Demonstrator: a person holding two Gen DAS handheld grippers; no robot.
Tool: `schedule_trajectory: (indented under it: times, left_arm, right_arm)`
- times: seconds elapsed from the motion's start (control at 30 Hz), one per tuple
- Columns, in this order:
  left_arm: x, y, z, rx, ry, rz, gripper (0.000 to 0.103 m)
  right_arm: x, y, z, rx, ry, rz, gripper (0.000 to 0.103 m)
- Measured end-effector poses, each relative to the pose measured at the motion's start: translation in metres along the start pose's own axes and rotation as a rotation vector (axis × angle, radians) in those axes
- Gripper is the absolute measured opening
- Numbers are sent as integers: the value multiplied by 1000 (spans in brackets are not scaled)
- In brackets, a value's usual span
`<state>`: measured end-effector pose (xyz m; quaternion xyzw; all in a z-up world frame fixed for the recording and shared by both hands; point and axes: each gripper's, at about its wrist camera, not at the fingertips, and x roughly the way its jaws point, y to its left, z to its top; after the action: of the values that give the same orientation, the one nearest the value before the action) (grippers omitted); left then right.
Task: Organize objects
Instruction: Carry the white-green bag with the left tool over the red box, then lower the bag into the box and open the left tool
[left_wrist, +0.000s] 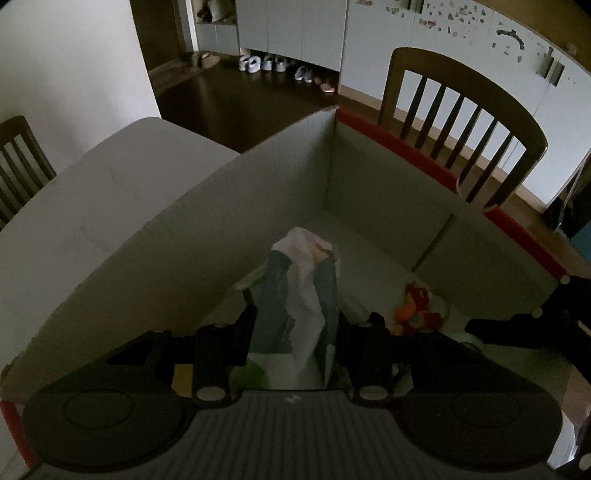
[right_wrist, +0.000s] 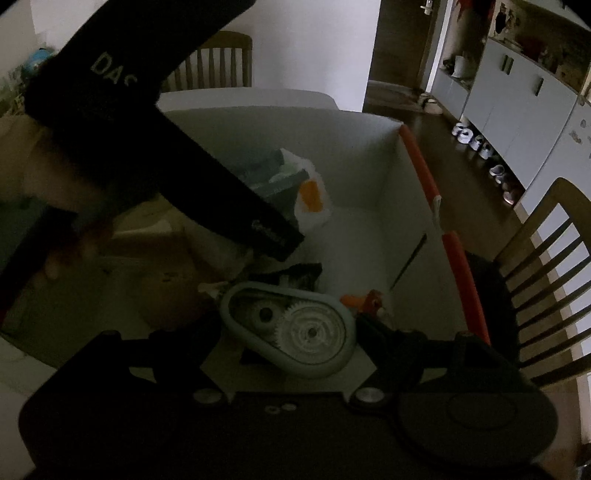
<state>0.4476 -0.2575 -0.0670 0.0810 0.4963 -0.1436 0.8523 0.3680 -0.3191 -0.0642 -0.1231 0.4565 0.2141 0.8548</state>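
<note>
Crumpled white, teal and orange packet in left gripper.

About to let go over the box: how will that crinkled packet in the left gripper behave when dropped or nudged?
The packet looks like thin, creased film, so it is probably floppy and light. It sags and folds between the left gripper pads, so it should land limp in the cardboard box rather than roll. Its smooth film may slide when pushed.

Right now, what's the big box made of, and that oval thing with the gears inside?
The box looks like cardboard: matte pale walls, a folded corner crease, red tape along the rim. The correction tape dispenser looks like plastic: a smooth grey-green shell with a clear window showing white toothed gears.
</note>
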Motion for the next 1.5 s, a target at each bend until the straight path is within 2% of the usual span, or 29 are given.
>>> schedule_trajectory:
  times: [0.1,0.17,0.2,0.53,0.83,1.5]
  left_arm:
    - [2,-1,0,1,7,9,53]
    - [0,-1,-3,3,-1,22,66]
    - [-2,0,-4,1,-8,26,67]
    - [-21,9,-7,-55,-61,19,70]
    - [-49,11,-14,-92,-130,14,70]
    - [-146,10,-70,-128,-303,-50,70]
  right_arm:
    - [1,-4,1,-1,0,-13,80]
    - [1,-4,1,-3,0,-14,80]
    - [2,-5,1,-1,0,-15,80]
    - [-4,-12,0,13,-26,-13,82]
    - [-38,-15,-5,45,-91,1,84]
    - [-122,6,-11,56,-233,27,85]
